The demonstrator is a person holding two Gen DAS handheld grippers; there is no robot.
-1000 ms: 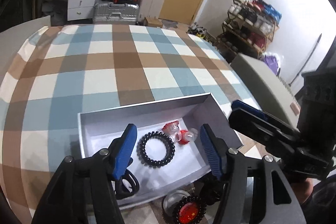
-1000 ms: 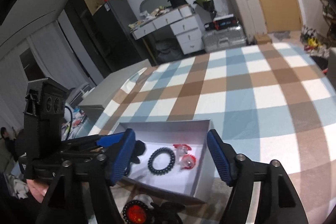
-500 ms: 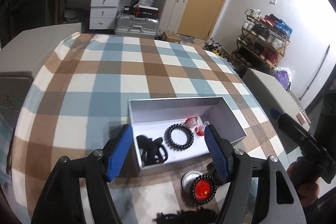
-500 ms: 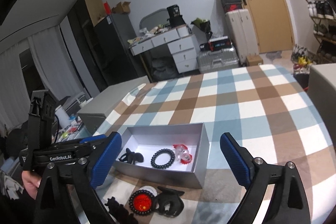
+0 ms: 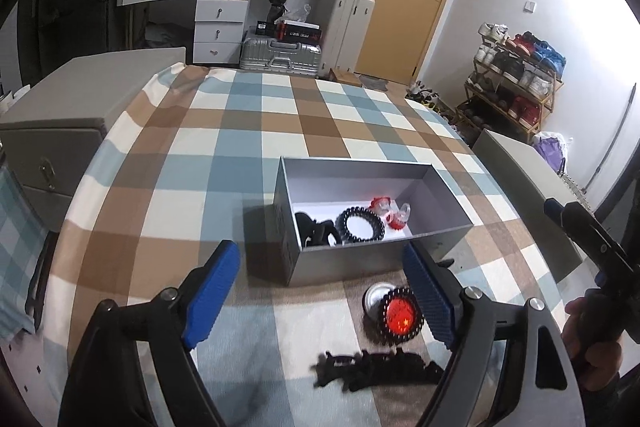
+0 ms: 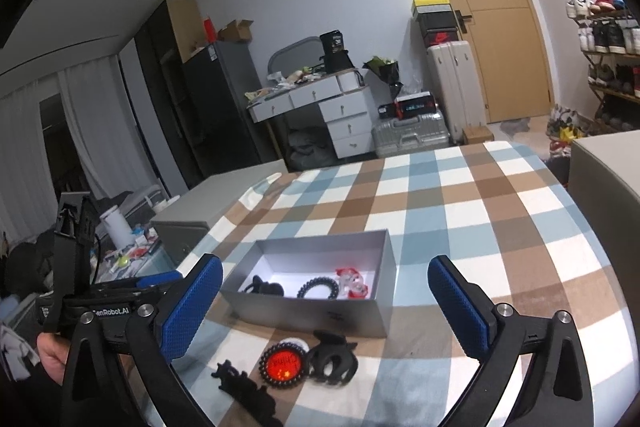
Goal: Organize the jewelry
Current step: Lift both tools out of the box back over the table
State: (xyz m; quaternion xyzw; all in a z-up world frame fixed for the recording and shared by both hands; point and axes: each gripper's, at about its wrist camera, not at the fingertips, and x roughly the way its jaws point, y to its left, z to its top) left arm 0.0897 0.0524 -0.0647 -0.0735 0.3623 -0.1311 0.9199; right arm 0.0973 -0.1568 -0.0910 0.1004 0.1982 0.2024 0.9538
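Grey box (image 5: 372,259) is sitting mid-worktop on the checked cloth (image 5: 256,131), already holding a black spiral hair tie (image 5: 360,225), a black clip (image 5: 314,231) and two small red-and-clear pieces (image 5: 390,213). Three items are still lying loose just in front of it: red round badge (image 6: 285,365) ringed with dark beads, black claw clip (image 6: 332,357) touching its right side, and a long black clip (image 6: 244,387) nearest the camera. All are looking light and rigid; the badge is flat and probably slippery, so pinching across its beaded rim is looking safest. The claw clip is taking a grip across its body. Left gripper (image 5: 320,297) is standing wide, holding nothing. Right gripper (image 6: 326,301) is also wide and holding nothing, hovering over the loose items.
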